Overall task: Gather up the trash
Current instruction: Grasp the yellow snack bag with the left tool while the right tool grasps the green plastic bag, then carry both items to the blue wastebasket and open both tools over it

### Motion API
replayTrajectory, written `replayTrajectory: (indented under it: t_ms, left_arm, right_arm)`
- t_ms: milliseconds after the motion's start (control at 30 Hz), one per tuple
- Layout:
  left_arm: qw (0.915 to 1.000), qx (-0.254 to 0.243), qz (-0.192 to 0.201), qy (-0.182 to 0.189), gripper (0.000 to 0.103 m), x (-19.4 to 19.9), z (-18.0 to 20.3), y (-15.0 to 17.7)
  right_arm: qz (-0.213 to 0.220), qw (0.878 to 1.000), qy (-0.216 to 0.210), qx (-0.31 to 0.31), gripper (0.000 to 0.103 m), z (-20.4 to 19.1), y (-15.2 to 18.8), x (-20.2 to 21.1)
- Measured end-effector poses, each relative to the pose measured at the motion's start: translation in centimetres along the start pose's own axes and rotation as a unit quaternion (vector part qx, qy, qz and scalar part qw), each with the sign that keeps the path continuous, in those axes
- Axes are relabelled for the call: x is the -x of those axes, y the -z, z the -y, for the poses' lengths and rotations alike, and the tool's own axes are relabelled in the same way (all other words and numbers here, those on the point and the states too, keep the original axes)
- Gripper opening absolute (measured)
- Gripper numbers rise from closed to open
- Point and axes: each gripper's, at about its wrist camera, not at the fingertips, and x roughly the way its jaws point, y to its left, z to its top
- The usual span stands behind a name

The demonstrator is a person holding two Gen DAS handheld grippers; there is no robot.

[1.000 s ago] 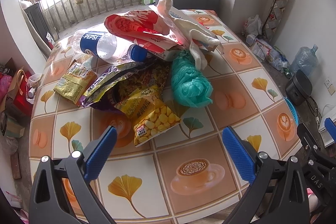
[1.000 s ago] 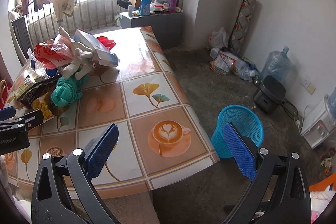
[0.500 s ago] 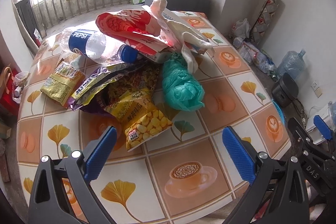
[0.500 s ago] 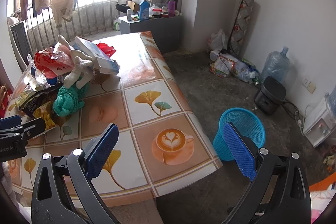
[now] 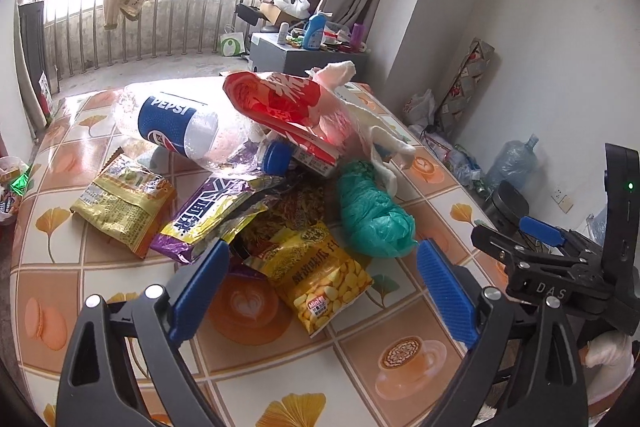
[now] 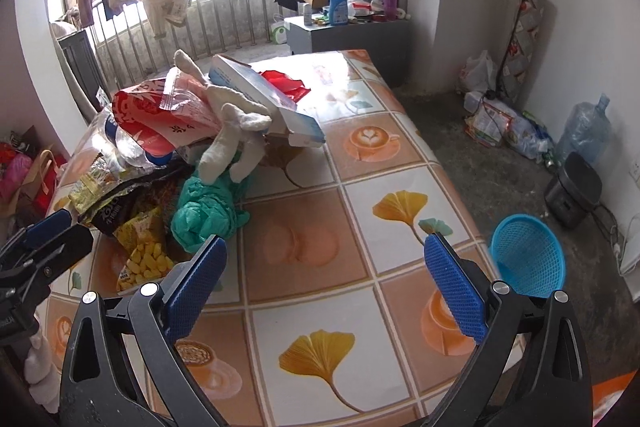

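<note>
My left gripper [image 5: 320,275] hangs over the table [image 5: 248,375], jaws wide but just easing inward, the yellow snack bag [image 5: 320,275] below their gap and not gripped. My right gripper [image 6: 326,277] is spread open over bare tiles, holding nothing. Further out lie the green plastic bag [image 5: 372,223], purple wrapper [image 5: 208,215], Pepsi bottle [image 5: 188,127] and red bag [image 5: 280,103]. The blue basket [image 6: 528,255] sits on the floor beside the table
</note>
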Motion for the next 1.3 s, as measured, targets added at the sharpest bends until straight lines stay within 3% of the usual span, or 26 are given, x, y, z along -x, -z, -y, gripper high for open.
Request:
replayTrajectory:
  t_ms: [133,233,533,567,633,667,933,1133,1300]
  left_arm:
    - [0.9990,-0.003,-0.013,0.042,0.076,-0.6,-1.0,-0.2]
    - [0.9967,-0.004,-0.036,0.073,0.070,-1.2,-1.4,0.0]
    - [0.9863,-0.016,-0.096,0.133,0.048,-2.5,-1.3,1.3]
    - [0.9854,-0.011,-0.101,0.137,0.046,-2.6,-1.5,1.4]
    - [0.9842,-0.001,-0.108,0.140,0.046,-2.8,-1.9,1.5]
    - [0.9839,0.002,-0.111,0.140,0.046,-2.8,-2.1,1.5]
    - [0.9772,0.045,-0.144,0.149,0.046,-2.9,-3.2,2.1]
    - [0.9652,0.111,-0.176,0.158,0.046,-4.5,-4.4,2.6]
    - [0.9623,0.140,-0.168,0.162,0.045,-4.2,-5.1,2.3]
  right_arm:
    - [0.006,0.999,-0.049,-0.017,0.092,-1.1,-1.5,-0.5]
    - [-0.013,0.997,-0.071,-0.018,0.088,-2.2,-2.2,-1.8]
    - [-0.078,0.988,-0.132,-0.032,0.070,-4.4,-2.9,-6.3]
    - [-0.090,0.986,-0.139,-0.036,0.063,-4.6,-2.9,-6.8]
    - [-0.116,0.980,-0.154,-0.043,0.044,-4.5,-2.6,-7.6]
    - [-0.121,0.978,-0.162,-0.048,0.042,-4.3,-2.5,-7.8]
    - [-0.152,0.965,-0.210,-0.047,0.041,-2.8,-0.5,-5.4]
    - [-0.158,0.955,-0.244,-0.058,0.040,-2.6,0.4,-5.3]
    - [-0.154,0.951,-0.262,-0.055,0.039,-2.5,0.7,-5.2]
